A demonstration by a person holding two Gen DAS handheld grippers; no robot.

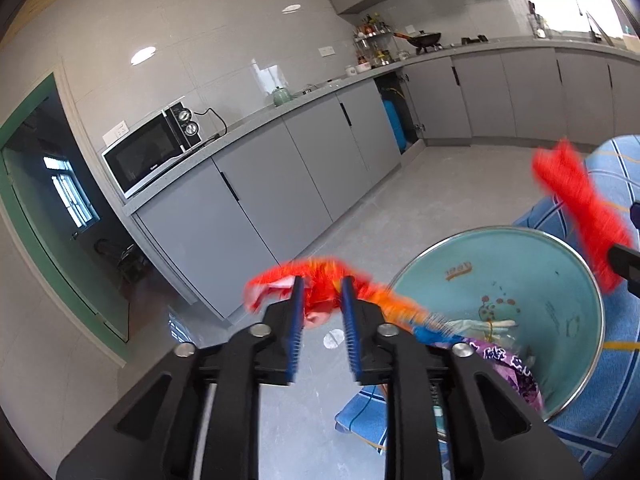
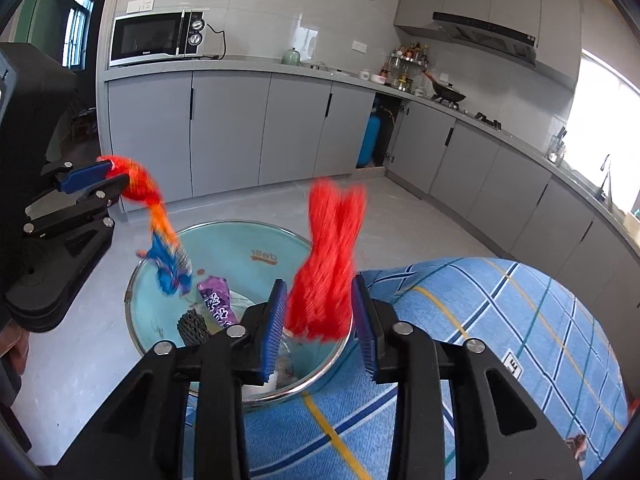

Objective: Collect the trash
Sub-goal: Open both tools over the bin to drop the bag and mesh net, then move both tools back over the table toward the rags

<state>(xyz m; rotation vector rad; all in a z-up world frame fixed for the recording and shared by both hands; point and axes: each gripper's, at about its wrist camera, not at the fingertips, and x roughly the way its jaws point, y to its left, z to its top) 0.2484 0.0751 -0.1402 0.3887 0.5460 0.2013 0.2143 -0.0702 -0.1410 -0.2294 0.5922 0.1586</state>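
- Left wrist view: your left gripper [image 1: 320, 300] pinches a red-orange wrapper [image 1: 316, 292] between its fingers, beside the teal bin [image 1: 568, 364] on the blue checked cloth [image 1: 616, 412].
- Right wrist view: your right gripper [image 2: 320, 308] stands parted around a blurred red wrapper [image 2: 328, 264] above the bin; whether the pads touch it, you cannot tell. A purple packet [image 2: 218, 300] lies inside.

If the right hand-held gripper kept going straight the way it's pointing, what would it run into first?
Probably the red wrapper between the right hand-held gripper's open fingers; beyond it, the teal bin's opening, though depth is hard to judge.
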